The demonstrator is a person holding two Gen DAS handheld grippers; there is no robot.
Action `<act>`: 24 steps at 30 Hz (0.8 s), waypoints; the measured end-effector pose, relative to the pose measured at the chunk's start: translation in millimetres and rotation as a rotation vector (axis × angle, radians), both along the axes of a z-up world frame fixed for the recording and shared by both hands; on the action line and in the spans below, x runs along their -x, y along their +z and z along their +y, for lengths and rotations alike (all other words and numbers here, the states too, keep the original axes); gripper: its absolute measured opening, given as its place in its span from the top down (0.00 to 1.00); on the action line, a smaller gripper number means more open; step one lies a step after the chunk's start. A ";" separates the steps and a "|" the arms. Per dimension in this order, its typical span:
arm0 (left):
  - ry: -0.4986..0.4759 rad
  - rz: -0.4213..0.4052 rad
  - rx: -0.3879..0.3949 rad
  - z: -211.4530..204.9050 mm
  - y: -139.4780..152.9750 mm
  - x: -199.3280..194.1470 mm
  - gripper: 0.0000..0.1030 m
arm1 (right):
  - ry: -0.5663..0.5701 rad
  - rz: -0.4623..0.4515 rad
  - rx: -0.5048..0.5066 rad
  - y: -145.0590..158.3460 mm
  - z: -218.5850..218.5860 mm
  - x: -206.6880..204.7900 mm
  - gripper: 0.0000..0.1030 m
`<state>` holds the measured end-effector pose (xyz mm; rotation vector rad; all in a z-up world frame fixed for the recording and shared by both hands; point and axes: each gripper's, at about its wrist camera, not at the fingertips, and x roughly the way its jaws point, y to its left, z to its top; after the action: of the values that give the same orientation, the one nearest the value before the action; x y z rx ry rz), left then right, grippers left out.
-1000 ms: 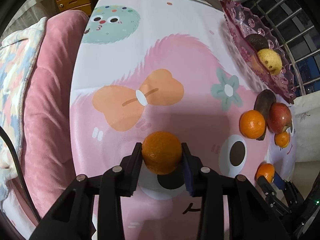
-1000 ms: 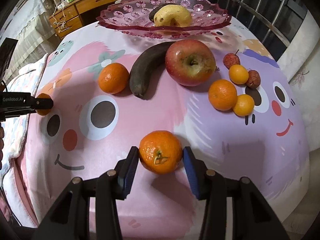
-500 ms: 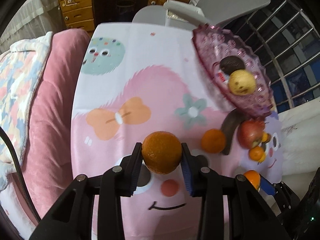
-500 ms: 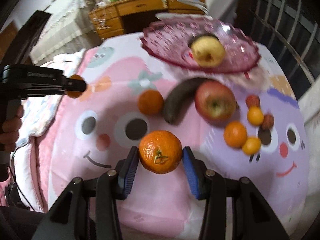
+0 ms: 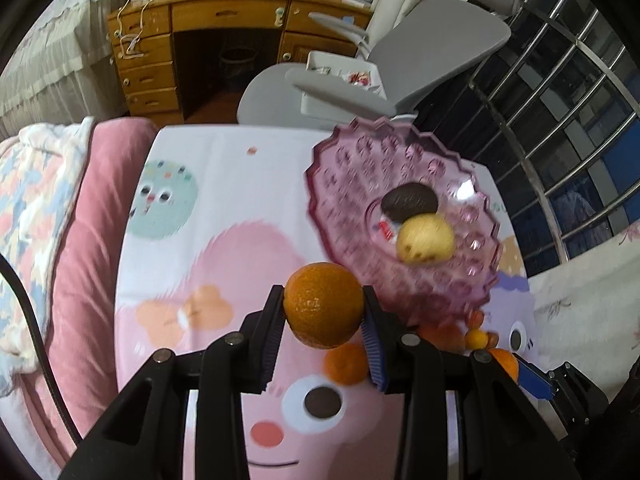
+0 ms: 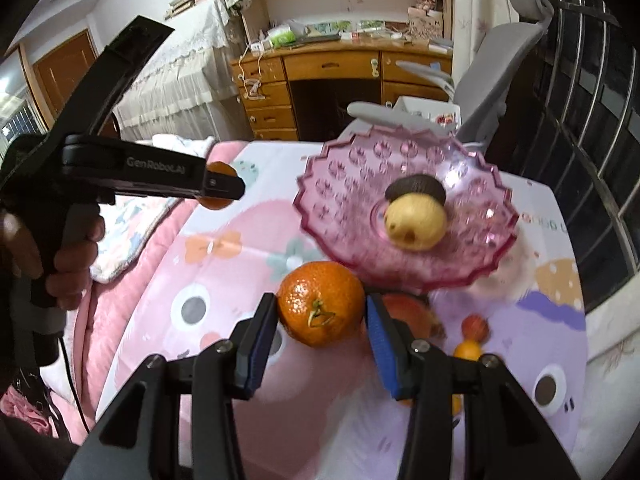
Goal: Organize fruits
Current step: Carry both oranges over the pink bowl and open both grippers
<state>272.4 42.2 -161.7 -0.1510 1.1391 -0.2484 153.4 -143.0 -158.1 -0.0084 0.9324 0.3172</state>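
Note:
My left gripper (image 5: 323, 312) is shut on an orange (image 5: 323, 305) and holds it high above the table, left of the pink glass fruit bowl (image 5: 356, 184). My right gripper (image 6: 322, 312) is shut on a second orange (image 6: 321, 303), also lifted, in front of the bowl (image 6: 344, 184). The bowl holds a yellow pear (image 6: 416, 221) and a dark fruit (image 6: 416, 186). The left gripper (image 6: 218, 189) shows in the right wrist view with its orange. An apple (image 6: 408, 314) and small fruits (image 6: 475, 326) lie on the cloth below the bowl.
A cartoon tablecloth (image 5: 224, 208) covers the table. A pink cushion (image 5: 92, 240) lies along its left side. A grey office chair (image 5: 420, 60) and a wooden desk (image 5: 208, 40) stand behind. Metal window bars (image 5: 568, 92) are on the right. Another orange (image 5: 346, 364) lies below my left gripper.
Both grippers have risen with their oranges and moved toward the pink bowl, which now looks nearer and seen more from above.

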 end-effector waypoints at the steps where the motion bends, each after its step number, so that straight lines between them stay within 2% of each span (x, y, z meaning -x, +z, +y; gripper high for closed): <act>1: -0.001 -0.011 0.002 -6.0 1.0 -6.2 0.66 | -0.001 -0.007 -0.004 0.9 -2.3 -2.2 0.56; 10: -0.027 -0.044 -0.009 -45.0 -5.1 -50.4 0.66 | -0.018 -0.042 -0.028 -7.6 -28.1 -41.5 0.56; 21: -0.049 0.016 -0.017 -67.3 -25.6 -66.7 0.65 | -0.060 0.024 -0.043 -31.0 -46.5 -72.1 0.55; 23: -0.045 0.015 -0.016 -66.7 -23.1 -65.5 0.54 | -0.067 0.034 -0.042 -33.0 -45.8 -74.2 0.55; 24: -0.041 0.008 -0.011 -65.7 -19.8 -64.0 0.41 | -0.072 0.041 -0.041 -34.3 -45.6 -75.9 0.54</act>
<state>336.3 -23.5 -181.5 -0.1192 1.1525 -0.2781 229.4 -188.6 -192.5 0.0696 0.9640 0.2702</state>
